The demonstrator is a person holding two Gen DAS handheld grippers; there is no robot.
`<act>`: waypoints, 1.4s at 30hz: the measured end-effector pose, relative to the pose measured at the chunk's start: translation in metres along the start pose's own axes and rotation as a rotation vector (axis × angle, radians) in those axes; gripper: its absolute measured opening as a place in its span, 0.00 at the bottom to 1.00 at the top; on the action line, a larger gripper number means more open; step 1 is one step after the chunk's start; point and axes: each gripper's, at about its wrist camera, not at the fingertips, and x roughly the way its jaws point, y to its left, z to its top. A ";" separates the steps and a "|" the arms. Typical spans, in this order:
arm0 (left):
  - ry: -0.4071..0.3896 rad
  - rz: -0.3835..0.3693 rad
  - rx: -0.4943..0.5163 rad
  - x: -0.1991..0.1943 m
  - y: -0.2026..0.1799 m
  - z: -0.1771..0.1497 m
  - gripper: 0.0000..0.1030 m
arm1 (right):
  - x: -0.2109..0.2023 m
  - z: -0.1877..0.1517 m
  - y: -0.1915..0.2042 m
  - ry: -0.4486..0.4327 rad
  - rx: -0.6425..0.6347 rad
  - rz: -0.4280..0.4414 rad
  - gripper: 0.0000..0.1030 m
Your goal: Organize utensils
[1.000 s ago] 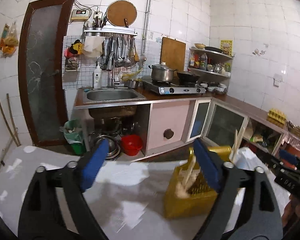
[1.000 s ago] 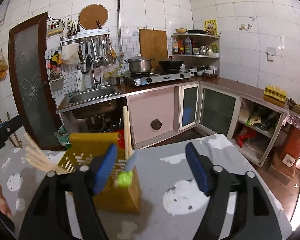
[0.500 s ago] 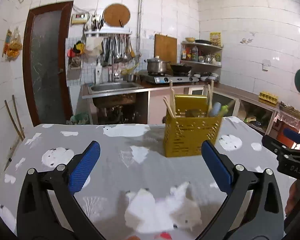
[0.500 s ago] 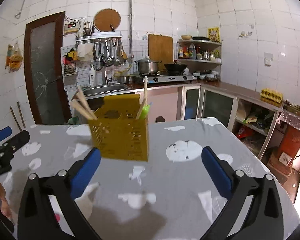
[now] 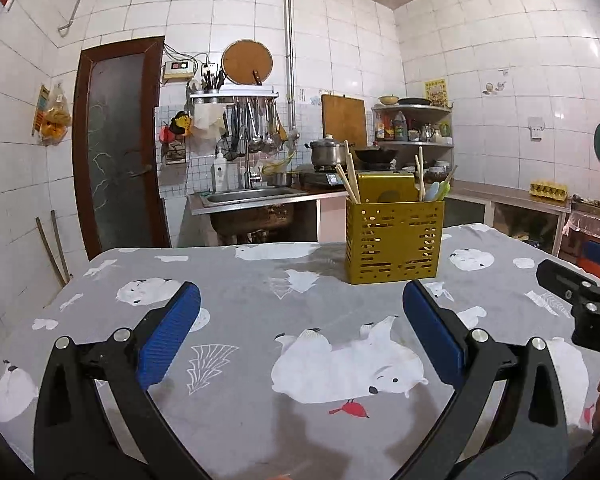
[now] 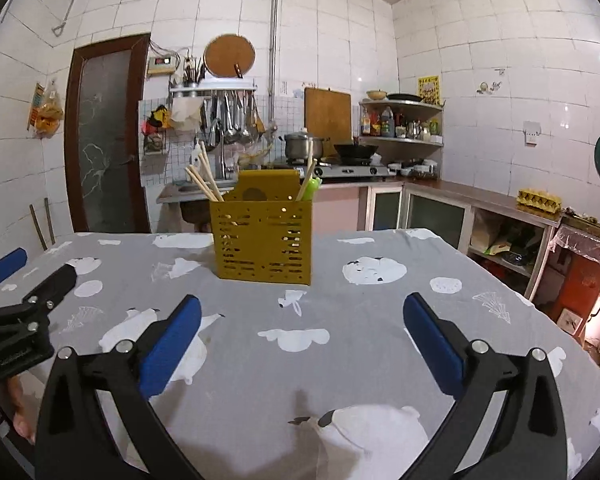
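A yellow perforated utensil holder [image 5: 394, 240] [image 6: 265, 240] stands upright at the far side of the table. Wooden chopsticks [image 5: 350, 178] [image 6: 204, 178] lean out of its left side; a chopstick, a pale blue utensil [image 5: 432, 191] and a green one [image 5: 444, 189] [image 6: 311, 189] stick out at its right. My left gripper [image 5: 300, 320] is open, low over the cloth, well short of the holder, nothing between its blue pads. My right gripper [image 6: 300, 326] is likewise open and empty, near the table's front.
The table wears a grey cloth [image 5: 260, 296] [image 6: 360, 320] printed with white polar bears. The right gripper [image 5: 580, 296] shows at the left view's right edge, the left gripper [image 6: 16, 320] at the right view's left edge. Sink, stove and shelves line the far wall.
Both grippers have pulled back from the holder and sunk toward the near side of the table; the holder now stands alone, farther off. Both jaws have spread wider.
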 end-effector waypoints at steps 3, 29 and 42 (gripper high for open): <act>-0.015 -0.004 0.021 -0.004 -0.003 -0.006 0.95 | -0.003 -0.005 0.003 -0.016 -0.004 0.002 0.96; -0.017 -0.062 -0.033 -0.002 0.009 -0.011 0.95 | -0.012 -0.021 0.005 -0.051 -0.001 -0.011 0.96; -0.013 -0.077 -0.019 -0.003 0.007 -0.013 0.95 | -0.014 -0.022 0.005 -0.066 -0.004 -0.018 0.96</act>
